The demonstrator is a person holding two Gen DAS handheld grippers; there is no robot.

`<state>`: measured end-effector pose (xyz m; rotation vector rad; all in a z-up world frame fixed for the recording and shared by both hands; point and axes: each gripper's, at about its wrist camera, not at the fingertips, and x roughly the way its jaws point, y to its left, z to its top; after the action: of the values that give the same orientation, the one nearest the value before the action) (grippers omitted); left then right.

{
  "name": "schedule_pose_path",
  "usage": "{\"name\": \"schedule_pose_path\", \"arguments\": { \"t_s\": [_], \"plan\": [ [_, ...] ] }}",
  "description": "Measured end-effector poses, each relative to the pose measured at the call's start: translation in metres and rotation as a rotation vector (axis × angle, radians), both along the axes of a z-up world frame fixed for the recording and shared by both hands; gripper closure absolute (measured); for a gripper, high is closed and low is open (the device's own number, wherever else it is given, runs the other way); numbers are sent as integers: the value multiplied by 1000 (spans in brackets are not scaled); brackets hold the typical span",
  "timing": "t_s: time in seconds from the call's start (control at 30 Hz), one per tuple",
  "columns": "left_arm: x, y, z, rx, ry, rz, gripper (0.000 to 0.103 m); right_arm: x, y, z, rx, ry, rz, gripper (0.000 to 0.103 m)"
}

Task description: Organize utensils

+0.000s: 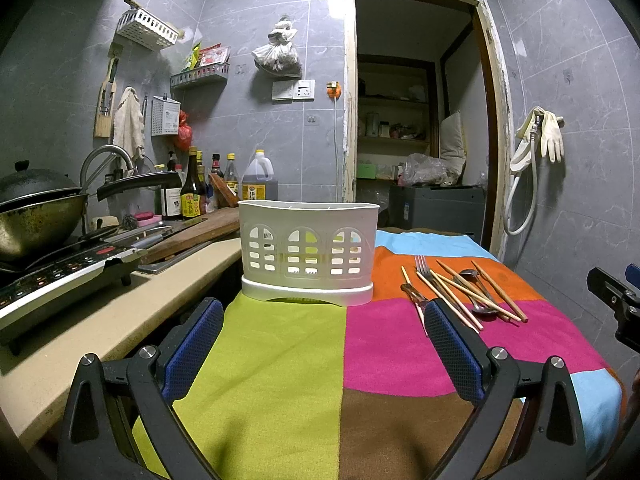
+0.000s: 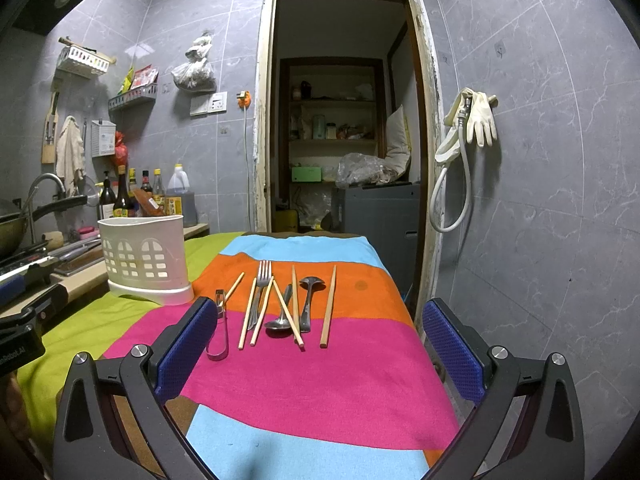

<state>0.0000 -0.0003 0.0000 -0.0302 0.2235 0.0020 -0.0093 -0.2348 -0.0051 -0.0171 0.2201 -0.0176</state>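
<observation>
- Nothing sorted yet: caddy (image 1: 309, 258) looks empty.
- Chopsticks (image 2: 328, 306), fork (image 2: 262, 280), spoons (image 2: 309, 292) lie loose on the cloth (image 2: 280, 368).
- Both grippers, left (image 1: 324, 320) and right (image 2: 316, 320): fingers apart, holding nothing.

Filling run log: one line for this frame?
left gripper open, empty | right gripper open, empty | utensils on cloth | holder empty-looking

Only partial white lettering on the left tongs (image 2: 16, 354), unreadable.

Home kitchen: wok (image 1: 36, 216), sauce bottles (image 1: 192, 192).
</observation>
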Motion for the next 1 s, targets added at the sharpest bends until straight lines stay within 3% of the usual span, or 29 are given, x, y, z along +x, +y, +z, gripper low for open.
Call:
{"name": "schedule_pose_path", "arguments": {
  "t_s": [1.0],
  "plan": [
    [5,-1,-5,1,3,-1,4,1,0,-2,1,3,-1,0]
  ]
}}
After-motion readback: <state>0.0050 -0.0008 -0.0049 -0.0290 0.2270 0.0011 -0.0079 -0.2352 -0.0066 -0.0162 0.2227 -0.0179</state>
